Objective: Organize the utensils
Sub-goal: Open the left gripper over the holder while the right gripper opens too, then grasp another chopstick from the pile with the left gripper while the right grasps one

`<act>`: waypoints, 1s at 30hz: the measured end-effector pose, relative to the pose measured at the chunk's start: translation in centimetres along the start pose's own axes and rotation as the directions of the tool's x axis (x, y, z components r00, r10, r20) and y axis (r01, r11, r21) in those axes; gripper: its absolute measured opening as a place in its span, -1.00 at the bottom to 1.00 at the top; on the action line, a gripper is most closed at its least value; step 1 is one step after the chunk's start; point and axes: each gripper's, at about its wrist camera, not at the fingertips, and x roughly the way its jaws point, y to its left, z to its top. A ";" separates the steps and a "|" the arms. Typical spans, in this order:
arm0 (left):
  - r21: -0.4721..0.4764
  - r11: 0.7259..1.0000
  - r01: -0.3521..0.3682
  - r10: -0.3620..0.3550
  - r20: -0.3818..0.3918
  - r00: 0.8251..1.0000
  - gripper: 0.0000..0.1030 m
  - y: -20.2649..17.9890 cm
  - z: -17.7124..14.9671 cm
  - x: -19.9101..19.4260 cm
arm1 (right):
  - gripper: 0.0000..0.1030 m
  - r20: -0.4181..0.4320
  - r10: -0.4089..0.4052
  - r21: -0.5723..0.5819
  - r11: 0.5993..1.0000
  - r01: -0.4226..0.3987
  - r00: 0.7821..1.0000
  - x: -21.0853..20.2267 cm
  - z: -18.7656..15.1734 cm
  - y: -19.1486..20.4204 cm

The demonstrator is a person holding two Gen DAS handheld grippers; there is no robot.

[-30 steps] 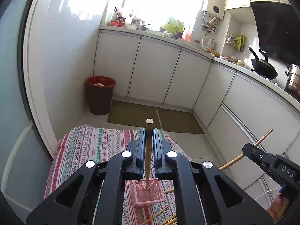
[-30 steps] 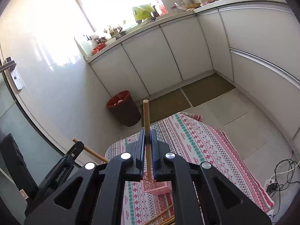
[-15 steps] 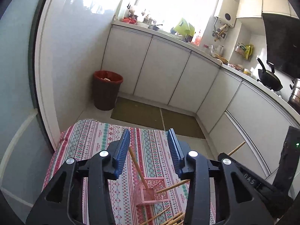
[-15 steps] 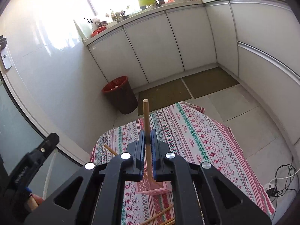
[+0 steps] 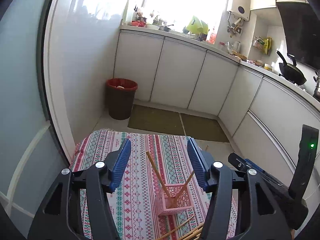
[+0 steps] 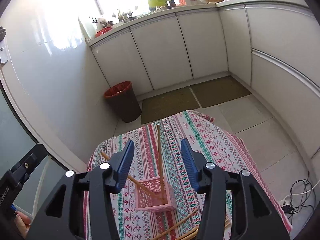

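Note:
A pink lattice basket [image 5: 180, 206] stands on the patterned tablecloth [image 5: 138, 180] with two wooden chopsticks in it. One chopstick [image 5: 155, 170] leans left, the other [image 5: 185, 185] leans right. My left gripper [image 5: 159, 146] hangs above the basket; its jaws are opening and the pads touch nothing. In the right wrist view the basket [image 6: 152, 204] holds an upright chopstick [image 6: 159, 156] and a slanted one [image 6: 120, 167]. My right gripper [image 6: 157, 146] has its jaws opening, with the upright chopstick standing free between them. Several loose chopsticks [image 6: 176, 226] lie in front of the basket.
The small table's edges drop off to the tiled floor on all sides. A dark bin with a red liner [image 5: 121, 98] stands by the wall, floor mats [image 5: 156, 120] lie before white cabinets, and cables with a power strip [image 6: 296, 198] lie on the floor at right.
Both grippers were shut on a chopstick each and have let go. The two chopsticks now stand in the pink basket. The right gripper has sunk toward the basket.

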 end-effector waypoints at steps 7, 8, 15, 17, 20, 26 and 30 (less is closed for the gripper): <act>0.044 0.998 -0.041 0.041 0.010 0.999 0.45 -1.4 -1.1 -0.6 | 0.33 0.035 -0.081 -0.021 0.996 0.081 0.996 -2.0 -0.4 -1.0; 0.056 0.997 -0.056 0.056 0.011 0.998 0.48 -1.7 -1.3 -0.6 | 0.40 0.047 -0.094 -0.028 0.995 0.095 0.994 -2.4 -0.5 -1.1; 0.100 0.992 -0.083 0.085 -0.010 0.996 0.78 -2.8 -2.8 -0.6 | 0.82 0.119 -0.197 -0.076 0.975 0.207 0.973 -5.2 -1.8 -2.2; 0.123 0.988 -0.088 0.092 -0.027 0.995 0.86 -3.2 -3.3 -0.6 | 0.87 0.131 -0.231 -0.093 0.965 0.244 0.964 -6.0 -2.3 -2.9; 0.173 0.983 -0.064 0.084 -0.111 0.990 0.86 -3.6 -4.5 -0.1 | 0.87 0.100 -0.295 -0.118 0.945 0.306 0.950 -6.7 -2.9 -5.0; 0.214 0.965 0.150 -0.041 -0.441 0.896 0.86 -5.7 -8.0 3.5 | 0.87 -0.118 -0.308 0.006 0.951 0.310 0.944 -7.2 -5.3 -12.3; 0.218 0.942 0.254 -0.073 -0.606 0.792 0.86 -7.6 -11.5 6.1 | 0.87 -0.253 -0.261 0.125 0.946 0.299 0.932 -6.7 -7.1 -15.9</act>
